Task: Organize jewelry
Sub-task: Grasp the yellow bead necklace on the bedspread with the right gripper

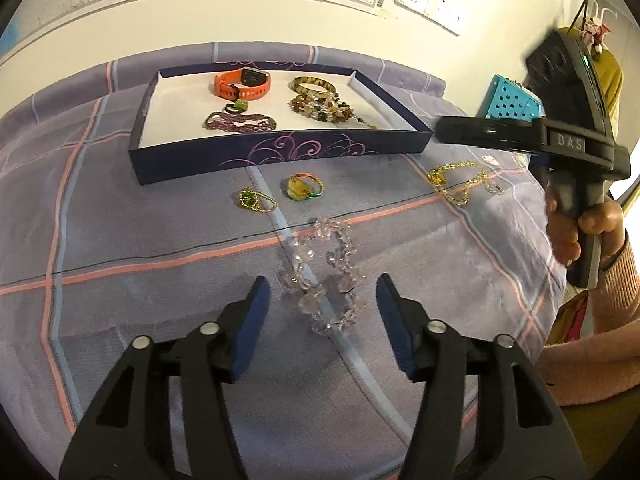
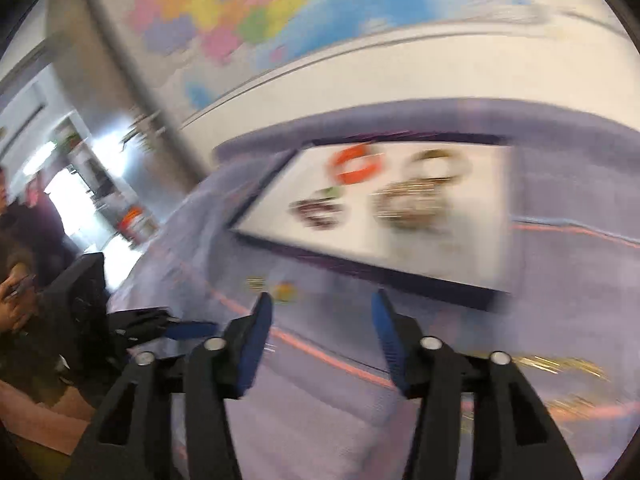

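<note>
A clear crystal bead bracelet [image 1: 324, 276] lies on the checked cloth between the fingers of my left gripper [image 1: 322, 292], which is open, its pads apart from the beads. Beyond it lie a gold and green ring [image 1: 256, 199], an amber pendant [image 1: 302, 189] and a gold chain [image 1: 460, 184]. The navy tray [image 1: 280, 152] holds an orange watch [image 1: 244, 84], a bangle [image 1: 314, 85], mixed beads [image 1: 324, 110] and purple beads [image 1: 240, 122]. My right gripper [image 2: 322, 304] is open and empty, above the cloth in front of the tray [image 2: 400, 276]; its view is blurred.
The right gripper's black body [image 1: 568, 144] hangs over the table's right side, held by a hand [image 1: 576, 232] in a pink sleeve. A teal perforated box [image 1: 512, 98] stands behind it. A wall with a map runs along the back.
</note>
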